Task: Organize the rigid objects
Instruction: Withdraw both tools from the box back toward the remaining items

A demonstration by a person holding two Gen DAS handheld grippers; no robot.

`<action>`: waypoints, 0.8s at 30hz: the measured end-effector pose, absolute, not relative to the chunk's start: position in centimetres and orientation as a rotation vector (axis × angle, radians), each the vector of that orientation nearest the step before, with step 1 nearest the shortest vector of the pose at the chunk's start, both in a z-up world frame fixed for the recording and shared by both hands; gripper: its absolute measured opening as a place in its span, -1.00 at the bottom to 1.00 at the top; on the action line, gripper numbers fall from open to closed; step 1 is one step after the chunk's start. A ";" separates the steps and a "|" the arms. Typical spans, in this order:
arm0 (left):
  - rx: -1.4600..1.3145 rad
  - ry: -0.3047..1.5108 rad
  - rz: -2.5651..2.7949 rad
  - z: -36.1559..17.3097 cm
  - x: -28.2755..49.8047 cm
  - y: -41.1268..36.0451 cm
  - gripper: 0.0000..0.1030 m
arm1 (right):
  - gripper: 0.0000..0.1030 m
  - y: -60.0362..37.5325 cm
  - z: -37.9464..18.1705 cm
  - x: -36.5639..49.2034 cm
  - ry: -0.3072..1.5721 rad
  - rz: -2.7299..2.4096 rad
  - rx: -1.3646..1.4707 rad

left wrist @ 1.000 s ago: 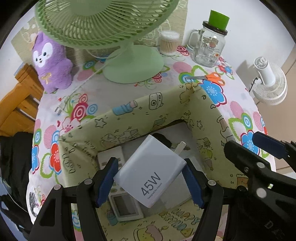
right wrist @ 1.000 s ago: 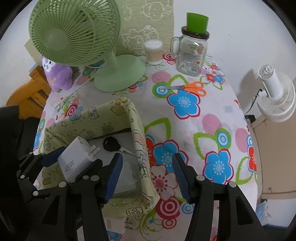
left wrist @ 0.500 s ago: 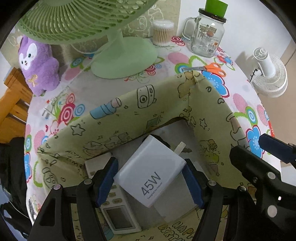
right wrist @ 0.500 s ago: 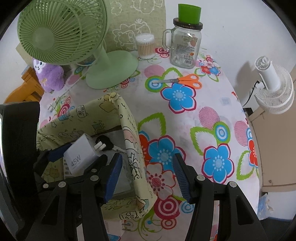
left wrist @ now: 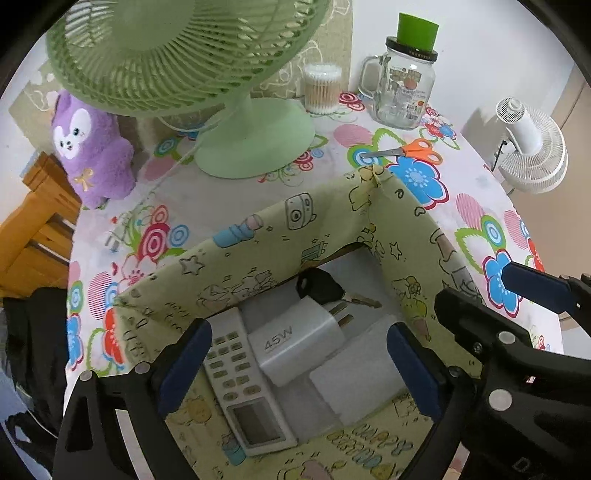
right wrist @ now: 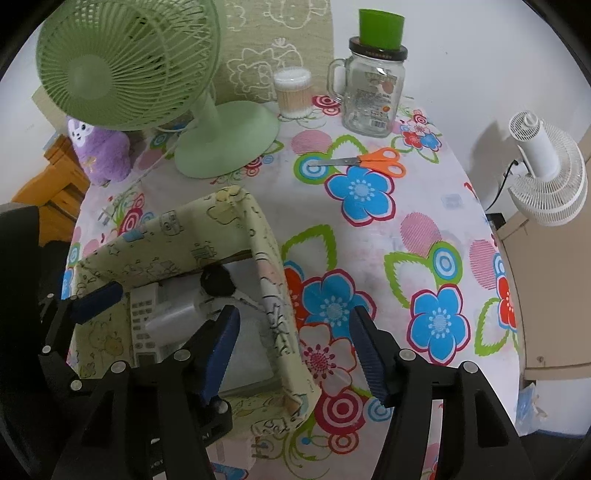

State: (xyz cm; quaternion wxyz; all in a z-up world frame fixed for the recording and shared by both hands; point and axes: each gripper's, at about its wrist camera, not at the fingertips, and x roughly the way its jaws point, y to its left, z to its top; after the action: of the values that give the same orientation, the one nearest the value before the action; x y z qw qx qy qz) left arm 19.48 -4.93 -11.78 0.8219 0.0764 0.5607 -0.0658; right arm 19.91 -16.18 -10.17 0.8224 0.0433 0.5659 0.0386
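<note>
Flower-printed cloth covered the surface (right wrist: 369, 258), where a pale yellow fabric bin (left wrist: 332, 221) with cartoon prints stood open near its front edge. Inside the bin lay a white charger (left wrist: 295, 343) marked 45W, prongs pointing toward a black-headed key (left wrist: 321, 288) just behind it. A white remote control (left wrist: 240, 376) lay touching the charger on one side, and a plain white block (left wrist: 358, 373) sat on the other.

Above the bin hung the left claw (left wrist: 295, 369), its blue-padded jaws opening wide, the charger lying loose below and between them with neither pad touching it. Beside it, the right claw (right wrist: 295, 354) hovered over the bin's right-hand wall, its jaws also opening; that wall ran between the two pads, and the pads did not press on it.

Farther back on the surface stood a green desk fan (right wrist: 147, 74), a purple plush toy (left wrist: 92, 147), a clear tub of cotton swabs (right wrist: 293, 92) and a glass mug jar (right wrist: 373, 96) carrying a green cup (right wrist: 380, 24) on its lid. Orange-handled scissors (right wrist: 369, 162) lay flat on the cloth between the jar and the bin, well apart from both. A white fan (right wrist: 543, 173) stood off the surface to the right, against the wall.
</note>
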 end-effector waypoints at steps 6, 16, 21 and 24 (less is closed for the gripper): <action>0.132 1.188 -0.115 -10.8 18.1 -4.2 0.88 | 0.38 -16.0 -9.1 18.7 1.182 0.108 0.080; 0.112 1.169 -0.095 -8.7 15.0 -4.1 0.89 | 0.48 -15.7 -7.5 16.3 1.154 0.146 0.060; 0.115 1.152 -0.086 -7.7 13.4 -4.1 0.89 | 0.54 -15.5 -6.6 14.8 1.137 0.155 0.062; 0.102 1.146 -0.086 -7.2 12.6 -4.0 0.89 | 0.55 -15.6 -6.1 14.0 1.128 0.160 0.061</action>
State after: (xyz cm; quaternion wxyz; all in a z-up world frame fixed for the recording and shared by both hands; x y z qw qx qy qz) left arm 12.62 -3.96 -7.22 0.8383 0.0480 0.5416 -0.0409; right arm 14.03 -15.55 -6.05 0.8417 0.0290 0.5338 0.0757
